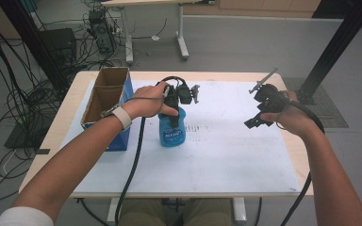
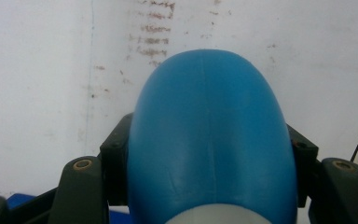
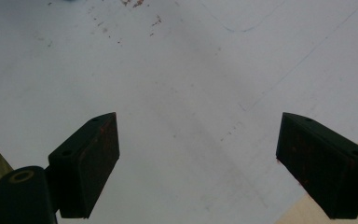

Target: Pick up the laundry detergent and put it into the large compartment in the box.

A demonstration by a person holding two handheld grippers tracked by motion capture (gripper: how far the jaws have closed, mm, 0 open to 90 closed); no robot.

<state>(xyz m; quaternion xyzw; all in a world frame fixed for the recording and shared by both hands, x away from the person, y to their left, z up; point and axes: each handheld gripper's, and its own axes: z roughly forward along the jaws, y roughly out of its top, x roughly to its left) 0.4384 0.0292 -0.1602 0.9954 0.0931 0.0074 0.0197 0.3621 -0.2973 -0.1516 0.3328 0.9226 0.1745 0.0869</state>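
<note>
My left gripper is clenched on the blue bottle, cardboard box at its nine o'clock; my right gripper, at three o'clock, hangs released over the white mat.

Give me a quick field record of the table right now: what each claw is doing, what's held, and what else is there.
left claw: shut on the blue bottle, gripping it from above
blue bottle: upright on the white mat, left of centre
right claw: open, nothing between the jaws, held over the right side of the mat
cardboard box: open-topped, at the mat's left edge, beside the bottle and apart from it
</note>
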